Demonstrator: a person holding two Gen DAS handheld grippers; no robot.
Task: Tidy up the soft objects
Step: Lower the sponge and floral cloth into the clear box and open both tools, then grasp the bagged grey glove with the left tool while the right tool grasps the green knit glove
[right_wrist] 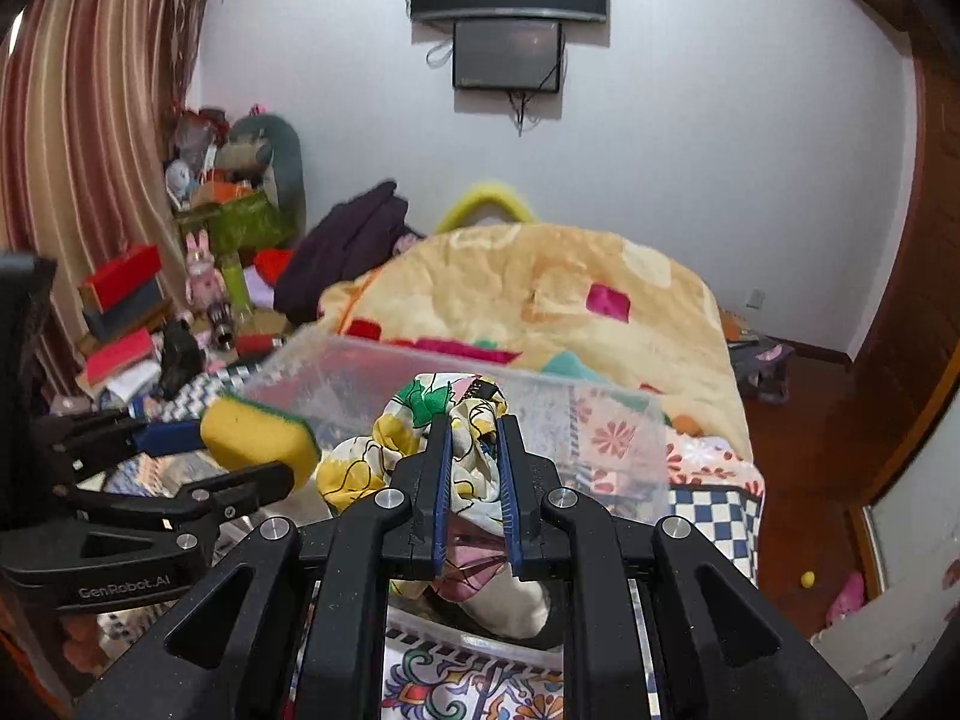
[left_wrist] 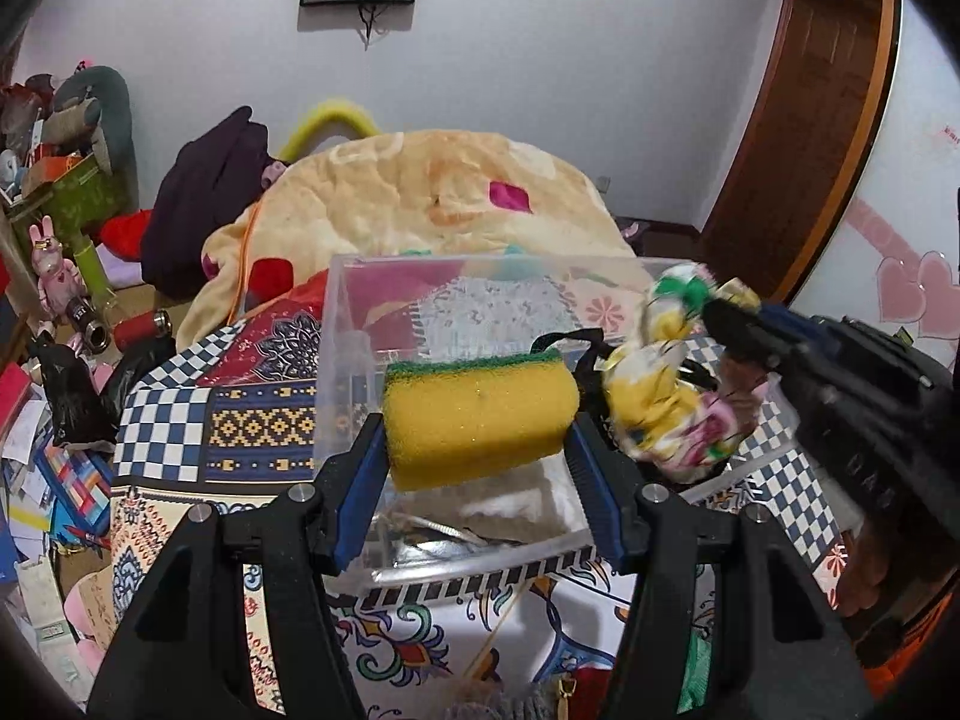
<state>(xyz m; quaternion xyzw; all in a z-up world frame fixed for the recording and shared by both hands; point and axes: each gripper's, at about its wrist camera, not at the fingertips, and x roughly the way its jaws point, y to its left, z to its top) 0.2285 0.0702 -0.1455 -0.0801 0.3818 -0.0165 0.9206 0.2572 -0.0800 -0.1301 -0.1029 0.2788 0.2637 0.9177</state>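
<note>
Clear bin [left_wrist: 354,324] at frame centre on patterned bedspread [left_wrist: 240,420]; contents blurred through wall, cannot tell. Left claw [left_wrist: 477,456] half-open, pinching yellow-green sponge [left_wrist: 480,414] above bin's near edge. Right claw [right_wrist: 474,456] nearly closed, gripping floral cloth [right_wrist: 420,414] over bin's right side, just beside sponge.

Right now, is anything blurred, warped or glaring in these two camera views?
Left wrist view: fisheye bends the wooden door frame; the floral cloth bundle is smeared by motion, and the yellow sponge with green backing looks sharp. Right wrist view: dark vignetted corners, and glare on the clear plastic bin.
</note>
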